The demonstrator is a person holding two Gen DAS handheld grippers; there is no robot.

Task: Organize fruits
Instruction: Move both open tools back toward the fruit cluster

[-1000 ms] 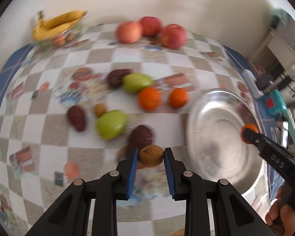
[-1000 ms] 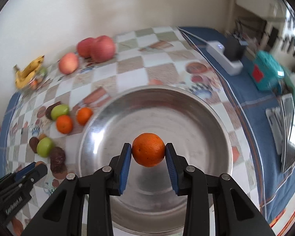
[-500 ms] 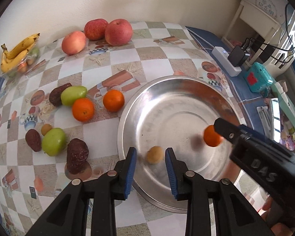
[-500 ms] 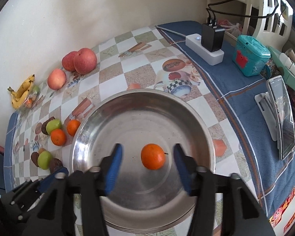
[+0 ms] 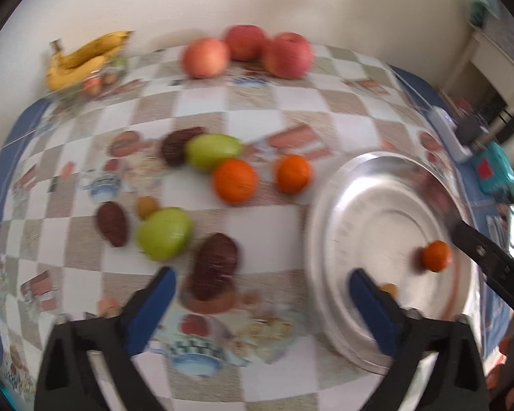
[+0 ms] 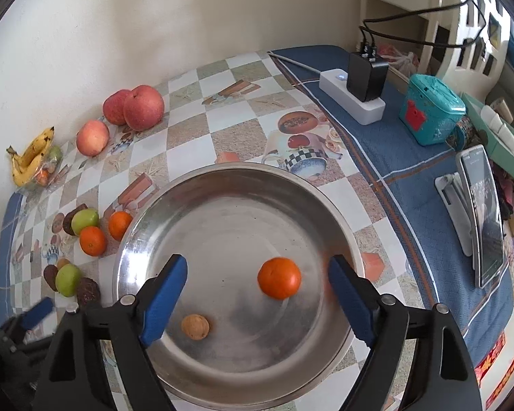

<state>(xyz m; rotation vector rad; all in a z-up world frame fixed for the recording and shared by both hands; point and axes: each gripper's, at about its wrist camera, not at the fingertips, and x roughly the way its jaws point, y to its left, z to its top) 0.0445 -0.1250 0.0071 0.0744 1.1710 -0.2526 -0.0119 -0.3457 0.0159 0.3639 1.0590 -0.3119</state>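
Note:
A steel bowl (image 6: 195, 198) (image 5: 366, 178) holds an orange (image 6: 279, 278) (image 5: 436, 255) and a small brown fruit (image 6: 195, 326) (image 5: 389, 288). My right gripper (image 6: 257, 294) hangs open above the bowl, with nothing between its fingers. My left gripper (image 5: 262, 303) is open over the tablecloth just left of the bowl, near a dark brown fruit (image 5: 216, 265). Left on the table lie two oranges (image 5: 234, 181), two green fruits (image 5: 163, 233), other dark fruits, three red apples (image 5: 286, 55) and bananas (image 5: 85, 58).
A white power strip (image 6: 353, 97) with a black charger, a teal box (image 6: 431, 113) and a phone on a stand (image 6: 483, 212) sit on the blue cloth to the right. The wall runs along the table's far side.
Both grippers have opened wide and let go of their fruit. The orange and the brown fruit now rest in the bowl. The left gripper has swung left, back over the tablecloth.

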